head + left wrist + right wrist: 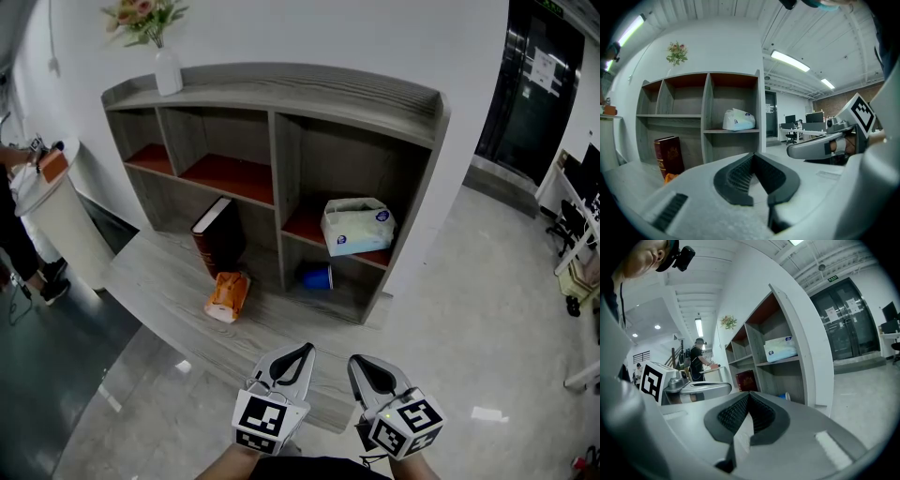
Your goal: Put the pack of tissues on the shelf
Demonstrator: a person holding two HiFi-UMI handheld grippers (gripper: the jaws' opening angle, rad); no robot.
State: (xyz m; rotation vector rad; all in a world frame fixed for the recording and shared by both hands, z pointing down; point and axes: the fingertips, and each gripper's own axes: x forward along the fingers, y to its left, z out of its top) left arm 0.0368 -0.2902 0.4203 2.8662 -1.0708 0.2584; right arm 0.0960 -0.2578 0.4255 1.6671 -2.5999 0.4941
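The pack of tissues (357, 226) sits on the middle board of the shelf (281, 150), in the right-hand bay, leaning slightly and clear of both tools. The left gripper (295, 356) hangs well back from the unit, jaws pressed together on nothing; the right gripper (366, 367) beside it is likewise clenched and empty. That pack looks light and squashy, its film wrap probably slick. A gentle pinch across the middle of its body should hold best, since loose wrap corners could slip.

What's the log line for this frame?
tissue pack: on shelf, right column | left gripper: fingers shut, empty | right gripper: fingers shut, empty | both grippers: clear of shelf
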